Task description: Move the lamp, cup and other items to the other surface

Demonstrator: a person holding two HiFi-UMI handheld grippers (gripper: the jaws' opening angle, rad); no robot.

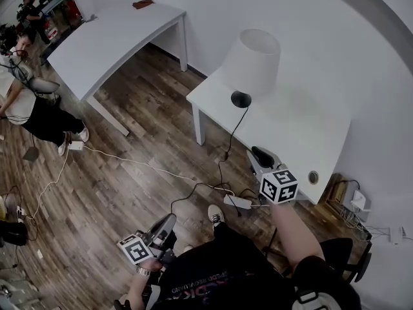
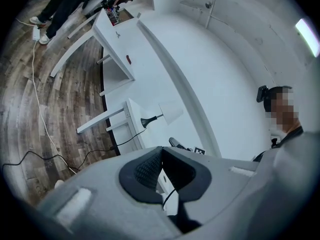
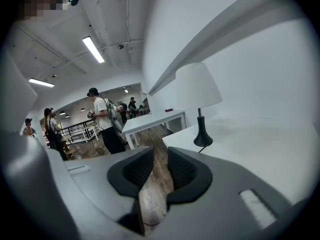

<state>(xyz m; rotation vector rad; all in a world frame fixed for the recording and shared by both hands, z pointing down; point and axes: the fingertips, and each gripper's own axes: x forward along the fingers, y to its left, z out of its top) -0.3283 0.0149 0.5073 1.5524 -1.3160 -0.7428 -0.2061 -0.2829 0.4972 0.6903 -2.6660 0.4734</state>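
If gripped too high, liable to topple lamp (image 1: 253, 63); cord (image 1: 231, 134) snag possible. Noted right gripper (image 3: 161, 156) fingers apart, left gripper (image 2: 160, 154) fingers together, both empty.

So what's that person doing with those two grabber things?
A person holds a gripper in each hand, and neither has anything in it. The right gripper, jaws apart, points toward the small white table where the lamp stands untouched. The left gripper hangs low by the person's legs, jaws together. A longer white table stands farther off across the wooden floor.
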